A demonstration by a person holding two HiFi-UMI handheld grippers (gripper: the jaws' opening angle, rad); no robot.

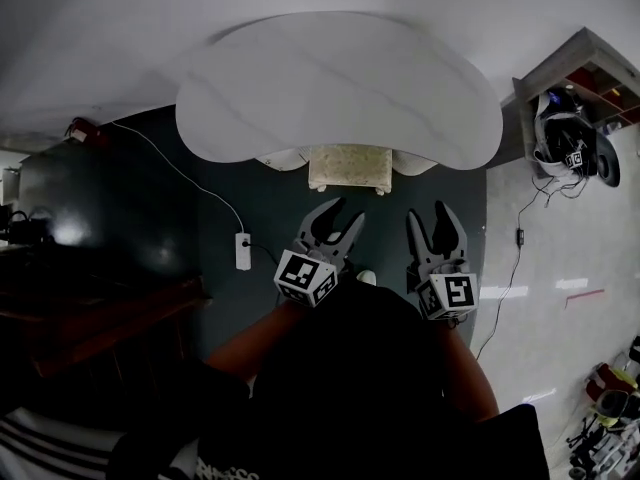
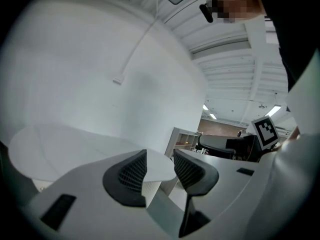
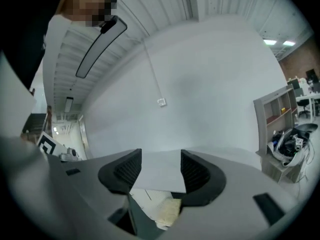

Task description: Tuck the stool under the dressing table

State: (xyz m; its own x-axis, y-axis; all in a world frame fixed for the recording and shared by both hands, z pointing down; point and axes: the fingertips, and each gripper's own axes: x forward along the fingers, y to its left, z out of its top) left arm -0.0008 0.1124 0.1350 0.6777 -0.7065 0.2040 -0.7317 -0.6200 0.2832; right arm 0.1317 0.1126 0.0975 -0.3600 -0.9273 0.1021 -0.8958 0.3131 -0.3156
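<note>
Stool (image 1: 347,171) first: its cream seat sits at twelve o'clock in the head view, mostly beneath the white top of the dressing table (image 1: 340,88), with only the near edge and two short legs showing past the table's front rim. Judged from that, the tuck looks done or very nearly done. What may remain is a last nudge to bring the near edge under the rim, and whether that is needed cannot be told from here.

Neither tool is on the stool. The left gripper (image 1: 343,216) and the right gripper (image 1: 432,218) hang side by side at six o'clock of it, well apart from it, both pointing toward the table. Each one's own view shows the ribbed pads spread with nothing between them — only the tabletop beyond, and in the right gripper view a corner of the cream seat lower down.

A dark rug (image 1: 240,208) lies under table and stool. At nine o'clock of the left gripper a power strip (image 1: 242,251) rests on it, its white cable (image 1: 180,173) running off toward ten o'clock. A shelf unit (image 1: 575,63) holding black gear stands at two o'clock, a black cable (image 1: 515,258) trails at three, and dark furniture (image 1: 90,298) fills the left side. Nothing lies between the grippers and the stool.
</note>
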